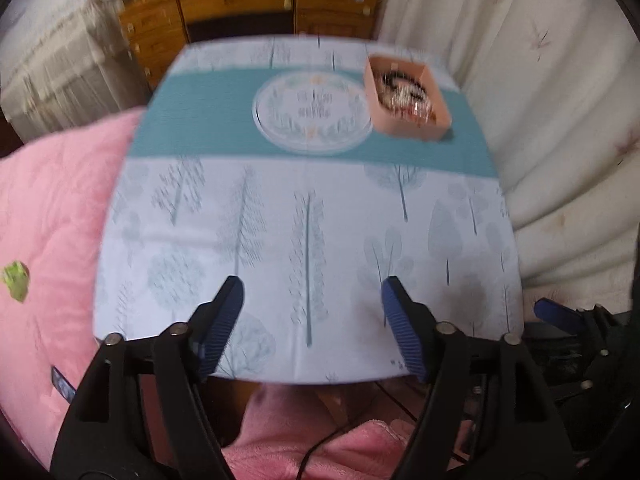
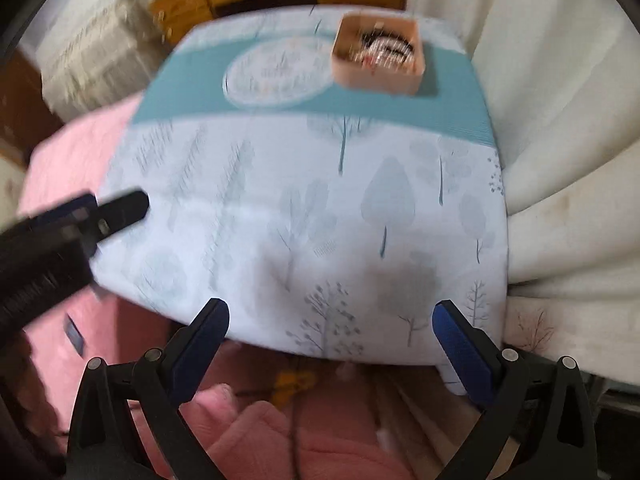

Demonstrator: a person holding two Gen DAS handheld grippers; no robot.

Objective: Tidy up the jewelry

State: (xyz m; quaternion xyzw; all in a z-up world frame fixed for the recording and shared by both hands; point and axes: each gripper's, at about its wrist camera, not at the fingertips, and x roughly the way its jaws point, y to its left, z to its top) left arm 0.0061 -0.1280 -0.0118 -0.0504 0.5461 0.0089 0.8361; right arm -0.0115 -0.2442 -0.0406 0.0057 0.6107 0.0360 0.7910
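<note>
Facing the table point(image 1: 280, 208) from its near edge, both grippers are held above the near part of the surface, and neither touches anything.

1. Left gripper point(image 1: 312, 292): jaws spread wide, nothing between the blue ribbed pads point(image 1: 224, 320). It hovers over the near edge, toward the near left corner. In the right wrist view it enters from the left as a dark, blurred shape over the left edge.

2. Right gripper point(image 2: 332, 320): jaws spread wide, nothing held. It hovers over the near edge, toward the near right corner. In the left wrist view only a blue fingertip and black frame show at the right margin, just beyond the near right corner.

3. Jewelry box point(image 1: 406, 98): a pink, open-topped rectangular box standing near the far right corner, on the teal band of the tablecloth point(image 1: 192, 132). It holds a tangled pile of jewelry point(image 1: 404, 90); dark loops and pale beaded pieces show, but blur prevents telling single items apart.

4. Round plate point(image 1: 312, 110): pale, with a printed leaf wreath, lying flat on the teal band at the middle of the far half, just beside the left side of the box. Whether they touch cannot be told.

5. Surroundings: pink blanket point(image 1: 52, 220) off the left edge, white curtain point(image 1: 560, 100) off the right edge, wooden dresser point(image 1: 248, 12) beyond the far edge.
</note>
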